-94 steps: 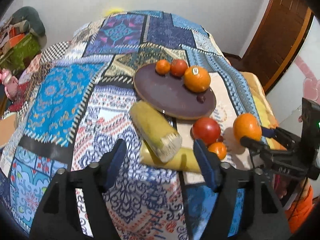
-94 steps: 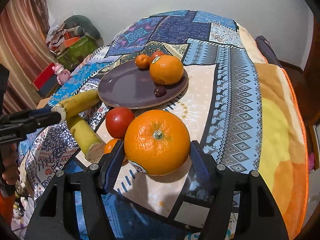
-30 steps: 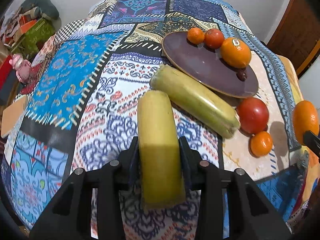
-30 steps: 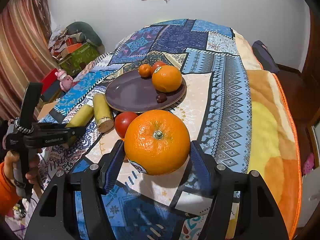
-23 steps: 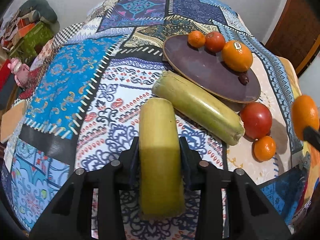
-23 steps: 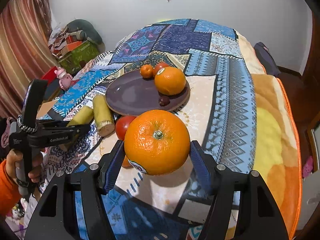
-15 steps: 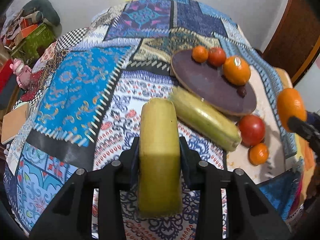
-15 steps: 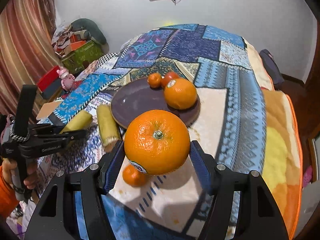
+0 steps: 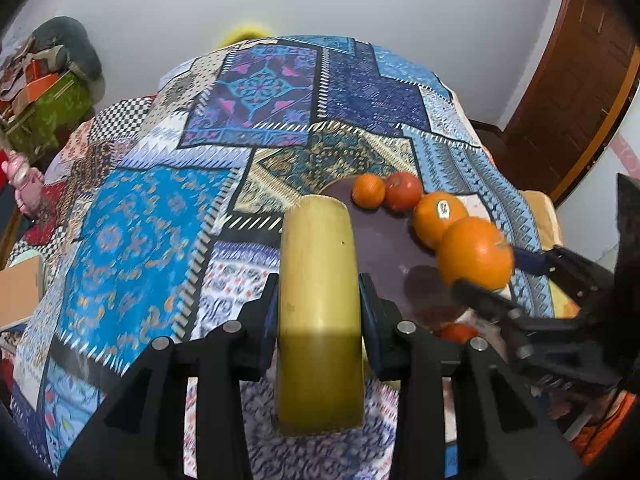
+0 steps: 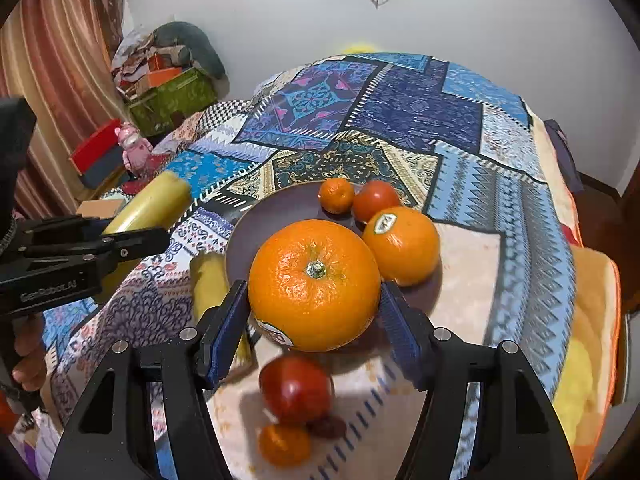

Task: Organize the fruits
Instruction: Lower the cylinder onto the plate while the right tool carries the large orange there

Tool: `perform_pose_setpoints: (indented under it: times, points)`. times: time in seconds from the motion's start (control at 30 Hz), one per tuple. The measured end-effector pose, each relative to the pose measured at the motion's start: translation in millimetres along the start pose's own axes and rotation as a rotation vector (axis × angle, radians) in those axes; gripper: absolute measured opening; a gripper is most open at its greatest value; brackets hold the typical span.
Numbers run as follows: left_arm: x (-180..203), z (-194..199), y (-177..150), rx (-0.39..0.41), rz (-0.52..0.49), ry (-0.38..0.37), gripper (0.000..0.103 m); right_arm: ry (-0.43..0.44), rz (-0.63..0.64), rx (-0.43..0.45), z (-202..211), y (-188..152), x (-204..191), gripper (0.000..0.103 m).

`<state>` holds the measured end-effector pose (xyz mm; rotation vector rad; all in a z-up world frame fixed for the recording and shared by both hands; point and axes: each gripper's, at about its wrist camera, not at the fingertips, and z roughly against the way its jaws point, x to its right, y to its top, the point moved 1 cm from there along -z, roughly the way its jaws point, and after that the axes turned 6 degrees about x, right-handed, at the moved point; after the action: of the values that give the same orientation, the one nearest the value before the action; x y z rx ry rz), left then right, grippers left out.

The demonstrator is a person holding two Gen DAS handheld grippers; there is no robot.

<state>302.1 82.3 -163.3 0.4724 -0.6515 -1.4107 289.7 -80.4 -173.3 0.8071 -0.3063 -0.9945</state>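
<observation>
Three fruits point(image 10: 376, 216) on plate point(image 10: 276, 216) (far side), tomato point(image 10: 296, 388) before it

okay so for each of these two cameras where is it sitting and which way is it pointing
Left wrist: on the left gripper, looking across the patchwork table at the plate; its fingers clamp a yellow-green stalk.
Right wrist: on the right gripper, facing the plate from the near edge; its fingers hold a big orange.
Shared: plate, both held items, each other's gripper.

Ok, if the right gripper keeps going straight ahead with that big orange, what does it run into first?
Probably the stickered orange on the brown plate, just ahead and slightly right of the held orange; depth is uncertain.
</observation>
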Motion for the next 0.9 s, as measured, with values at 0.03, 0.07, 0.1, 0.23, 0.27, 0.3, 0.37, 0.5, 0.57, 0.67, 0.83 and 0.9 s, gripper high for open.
perform_pose_setpoints:
  times: [0.03,0.07,0.1,0.23,0.27,0.3,0.37,0.5,0.57,0.67,0.83,0.9]
  points:
    - [0.8,-4.8,3.4,-0.002,0.001,-0.008,0.037,-0.002,0.003,-0.008,-5.4,1.7,-0.4,0.062]
    - [1.4,-9.5,5.8,-0.005,0.003,-0.012,0.037,-0.004,0.005,-0.013,-9.5,3.0,-0.5,0.062]
    - [1.3,-16.2,9.2,-0.012,0.007,-0.015,0.037,-0.006,0.008,-0.017,-12.4,4.0,-0.5,0.062]
    - [-2.2,-36.6,16.6,-0.036,0.03,-0.035,0.036,-0.024,0.031,-0.028,-22.7,8.7,-0.9,0.062]
    - [-3.0,-41.6,19.6,-0.039,0.036,-0.041,0.037,-0.027,0.037,-0.029,-24.6,10.6,-1.1,0.062]
    - [-3.5,-44.8,21.2,-0.039,0.039,-0.043,0.037,-0.028,0.043,-0.029,-26.6,12.8,-1.6,0.062]
    - [-4.0,-52.2,26.1,-0.035,0.044,-0.039,0.037,-0.027,0.055,-0.027,-30.1,17.3,-2.2,0.062]
    - [-6.1,-69.3,34.2,-0.046,0.05,-0.037,0.037,-0.02,0.096,-0.03,-39.6,25.7,-5.0,0.062]
    - [-6.6,-74.9,37.3,-0.048,0.05,-0.038,0.037,-0.018,0.103,-0.036,-45.6,28.6,-4.6,0.062]
    - [-5.3,-81.8,41.9,-0.052,0.048,-0.044,0.037,-0.018,0.108,-0.043,-53.3,31.4,-3.4,0.062]
    - [-0.3,-92.6,43.5,-0.075,0.032,-0.058,0.037,-0.008,0.108,-0.06,-59.9,31.3,-2.5,0.062]
    - [1.9,-96.2,42.2,-0.084,0.027,-0.064,0.037,-0.008,0.118,-0.061,-60.4,31.2,-3.6,0.063]
